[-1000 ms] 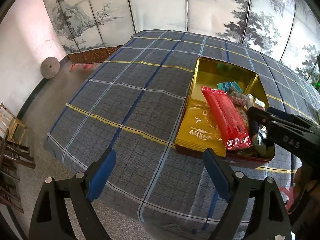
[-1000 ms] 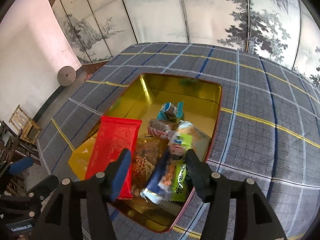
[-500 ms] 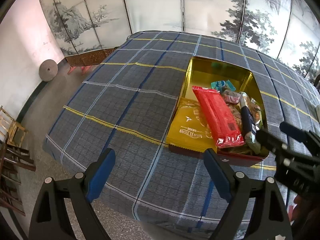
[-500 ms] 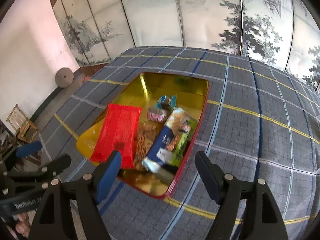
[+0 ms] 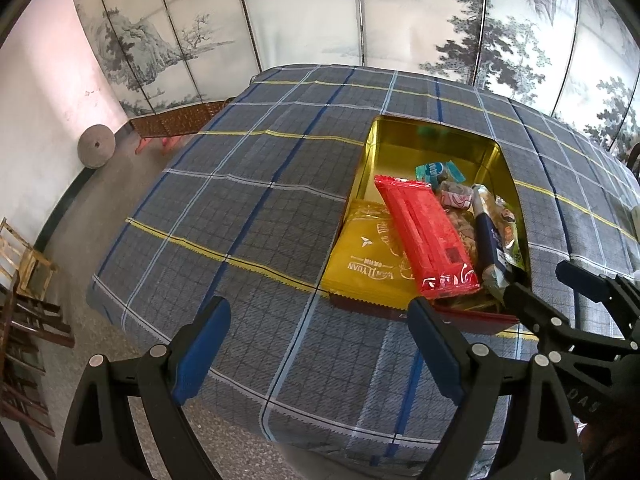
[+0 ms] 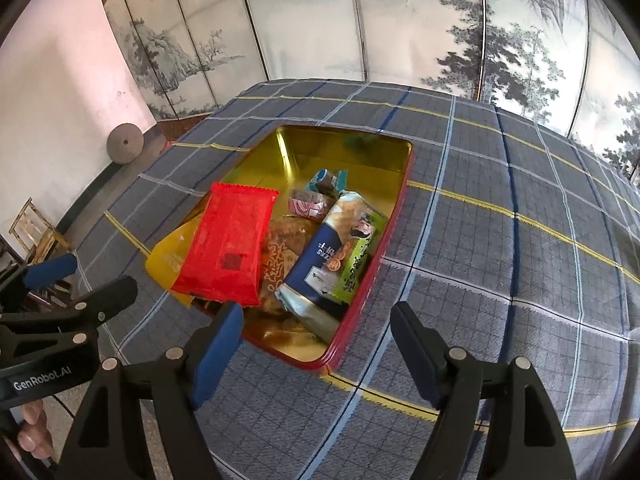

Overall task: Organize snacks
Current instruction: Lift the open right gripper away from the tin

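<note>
While both claws are held above the blue plaid tablecloth [image 6: 500, 240] | left gripper [image 5: 320, 344] – released, nothing grasped | right gripper [image 6: 316, 344] – released, empty, near the tin's corner | red-rimmed gold rectangular tin [image 6: 384, 240] – on the cloth, packed with snacks | flat red foil packet [image 6: 232, 244] – laid on top, over a yellow pouch [image 5: 368, 260]

Red packet [image 5: 426, 236] atop snacks in gold tin [image 5: 404, 140], perhaps overhanging its edge.

Snack packets [image 6: 232, 248] piled in the tin [image 6: 400, 172] on the table [image 6: 500, 240]
</note>
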Motion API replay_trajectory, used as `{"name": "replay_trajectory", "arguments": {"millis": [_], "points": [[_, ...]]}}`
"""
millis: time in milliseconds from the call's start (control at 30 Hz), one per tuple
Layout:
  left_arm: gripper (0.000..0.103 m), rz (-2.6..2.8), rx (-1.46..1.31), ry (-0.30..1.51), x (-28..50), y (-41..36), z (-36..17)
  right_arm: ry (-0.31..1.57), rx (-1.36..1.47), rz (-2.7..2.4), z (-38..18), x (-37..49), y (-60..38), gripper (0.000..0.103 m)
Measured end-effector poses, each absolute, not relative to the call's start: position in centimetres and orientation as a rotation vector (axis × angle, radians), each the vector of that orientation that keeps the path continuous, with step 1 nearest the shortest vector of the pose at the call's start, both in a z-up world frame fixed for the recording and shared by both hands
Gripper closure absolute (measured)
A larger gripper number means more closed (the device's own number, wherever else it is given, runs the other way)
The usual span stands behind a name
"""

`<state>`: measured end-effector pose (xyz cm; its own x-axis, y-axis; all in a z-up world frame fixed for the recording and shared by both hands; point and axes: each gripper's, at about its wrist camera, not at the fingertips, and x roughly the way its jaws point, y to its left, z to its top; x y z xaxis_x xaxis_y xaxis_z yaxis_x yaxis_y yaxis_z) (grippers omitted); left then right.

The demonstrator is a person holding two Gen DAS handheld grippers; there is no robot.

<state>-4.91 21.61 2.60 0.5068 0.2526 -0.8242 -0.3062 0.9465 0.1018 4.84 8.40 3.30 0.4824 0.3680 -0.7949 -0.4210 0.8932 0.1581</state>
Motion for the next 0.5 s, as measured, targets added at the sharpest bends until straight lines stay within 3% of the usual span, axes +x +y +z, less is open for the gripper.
{"name": "replay_trajectory", "arguments": {"millis": [500], "points": [[0.015, 0.334, -0.075, 0.994, -4.66, 21.71, 2.16, 0.976, -0.089, 0.489, 2.76, 4.65, 8.77, 0.025]]}}
